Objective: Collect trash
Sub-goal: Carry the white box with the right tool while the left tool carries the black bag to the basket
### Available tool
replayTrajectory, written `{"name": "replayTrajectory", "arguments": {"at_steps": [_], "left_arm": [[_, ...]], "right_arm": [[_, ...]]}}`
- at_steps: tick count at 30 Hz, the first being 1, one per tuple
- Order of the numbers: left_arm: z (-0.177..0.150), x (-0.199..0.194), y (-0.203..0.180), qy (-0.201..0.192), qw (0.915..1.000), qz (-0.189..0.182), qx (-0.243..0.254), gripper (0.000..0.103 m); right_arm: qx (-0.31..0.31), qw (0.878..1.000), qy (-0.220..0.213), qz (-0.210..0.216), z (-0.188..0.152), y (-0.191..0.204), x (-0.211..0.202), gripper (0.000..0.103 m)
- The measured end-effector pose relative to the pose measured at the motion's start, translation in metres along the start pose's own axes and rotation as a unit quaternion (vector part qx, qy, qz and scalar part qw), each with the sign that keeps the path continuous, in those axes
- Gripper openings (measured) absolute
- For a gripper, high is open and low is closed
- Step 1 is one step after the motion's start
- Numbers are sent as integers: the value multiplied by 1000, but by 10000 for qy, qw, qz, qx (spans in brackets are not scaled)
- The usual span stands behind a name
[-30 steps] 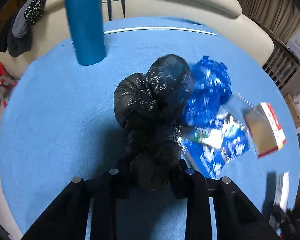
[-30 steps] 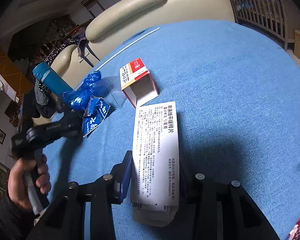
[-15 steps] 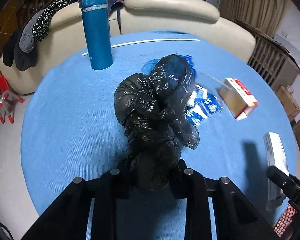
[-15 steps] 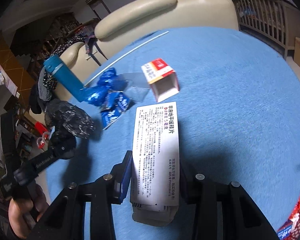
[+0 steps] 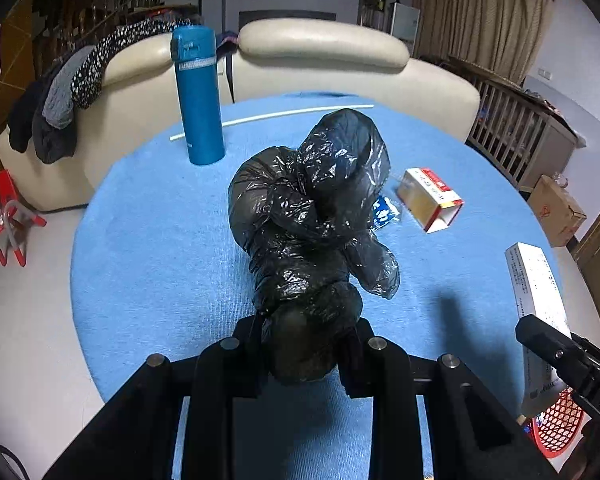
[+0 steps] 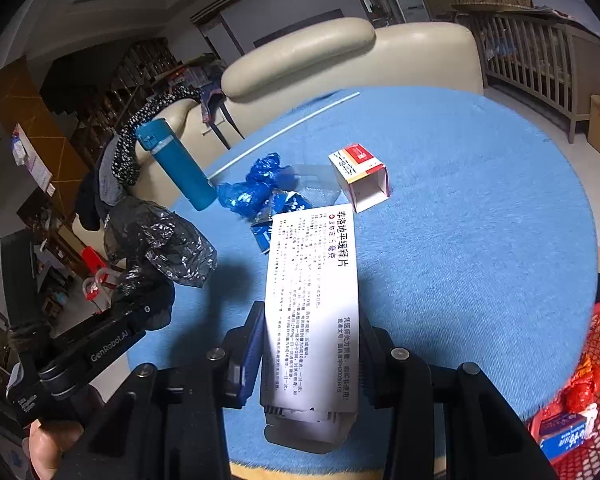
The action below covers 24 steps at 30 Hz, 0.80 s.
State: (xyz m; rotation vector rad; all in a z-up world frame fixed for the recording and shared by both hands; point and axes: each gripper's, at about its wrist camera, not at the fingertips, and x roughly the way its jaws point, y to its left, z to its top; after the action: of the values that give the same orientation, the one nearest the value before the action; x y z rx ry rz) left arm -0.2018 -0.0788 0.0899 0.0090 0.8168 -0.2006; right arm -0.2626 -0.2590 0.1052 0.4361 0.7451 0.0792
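Tongs first: your left tongs (image 5: 306, 350) are clamped tight on the black bag (image 5: 312, 216) and your right tongs (image 6: 310, 354) grip the white box (image 6: 314, 300), both now lifted clear of the table (image 5: 152, 240) they hung low over a second ago. That frees both for the red basket (image 6: 596, 384) at the table's edge, while the wrappers (image 6: 260, 192) and small carton (image 6: 360, 178) remain beside the flask (image 5: 198, 96), sofa (image 5: 320, 44) behind.

1. The desk (image 6: 480, 208) lies bare on its right half, open for passing.
2. A blue flask (image 5: 198, 96) stands upright at the far left.
3. Blue wrappers (image 6: 256, 192) and an open carton (image 6: 360, 176) clutter the middle.
4. A red basket (image 6: 596, 392) blocks the near right edge.
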Motion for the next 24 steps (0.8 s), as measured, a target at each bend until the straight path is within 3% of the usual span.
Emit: {"name": "replayTrajectory", "arguments": {"at_steps": [12, 24], "left_arm": [[-1, -33, -22, -380, 9988, -24, 312, 28], [-5, -36, -35, -334, 9983, 119, 473, 29]], "right_arm": [[199, 9991, -366, 72, -5, -6, -41, 43], [366, 9981, -468, 156, -9, -18, -52, 43]]}}
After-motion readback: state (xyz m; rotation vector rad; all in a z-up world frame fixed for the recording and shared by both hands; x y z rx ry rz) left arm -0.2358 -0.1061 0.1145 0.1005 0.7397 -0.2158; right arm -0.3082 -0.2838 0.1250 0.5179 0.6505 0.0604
